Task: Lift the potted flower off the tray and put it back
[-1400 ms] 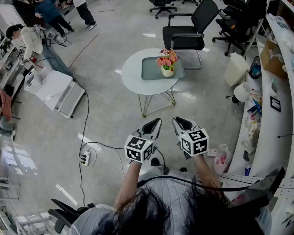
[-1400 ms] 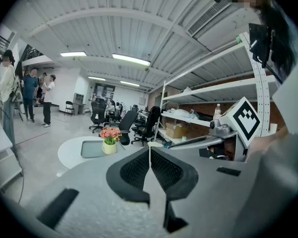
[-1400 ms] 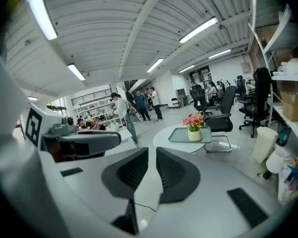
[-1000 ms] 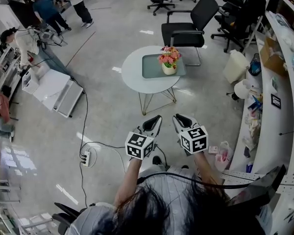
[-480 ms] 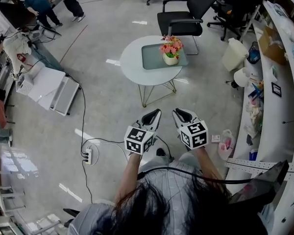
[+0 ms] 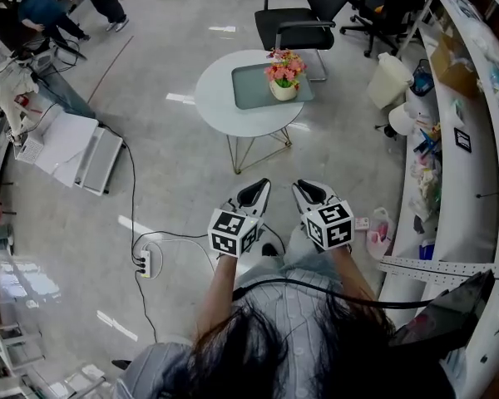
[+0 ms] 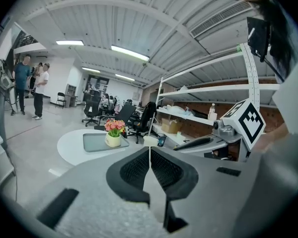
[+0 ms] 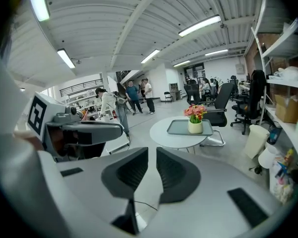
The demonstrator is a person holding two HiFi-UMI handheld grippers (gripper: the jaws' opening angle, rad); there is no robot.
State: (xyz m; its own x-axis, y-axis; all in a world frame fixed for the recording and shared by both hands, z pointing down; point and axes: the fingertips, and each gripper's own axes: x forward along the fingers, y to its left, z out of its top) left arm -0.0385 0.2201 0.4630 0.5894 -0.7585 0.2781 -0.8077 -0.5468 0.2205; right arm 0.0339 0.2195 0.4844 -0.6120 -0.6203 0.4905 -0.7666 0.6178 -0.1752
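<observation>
A cream pot of pink and orange flowers (image 6: pixel 284 77) stands on a grey-green tray (image 6: pixel 251 86) on a round white table (image 6: pixel 220 110), well ahead of me across open floor. My left gripper (image 6: pixel 260 184) and right gripper (image 6: pixel 304 187) hover side by side in front of my body, far short of the table, both shut and holding nothing. In the left gripper view the potted flower (image 7: pixel 113 133) appears left of the shut left gripper (image 7: pixel 149 149). In the right gripper view the potted flower (image 8: pixel 195 119) and tray (image 8: pixel 180 128) lie beyond the right gripper (image 8: pixel 152 151).
A black office chair (image 6: pixel 303 15) stands behind the table, with a white bin (image 6: pixel 387 80) to its right. A long cluttered shelf (image 6: pixel 470 148) runs down the right side. A power strip (image 6: pixel 141 263) with cables lies on the floor at left, near white boards (image 6: pixel 71 144). People (image 6: pixel 41 7) stand far left.
Both grippers sit a little higher in the head view, still side by side and shut. The view has shifted, so the table and flower now sit higher in the picture.
</observation>
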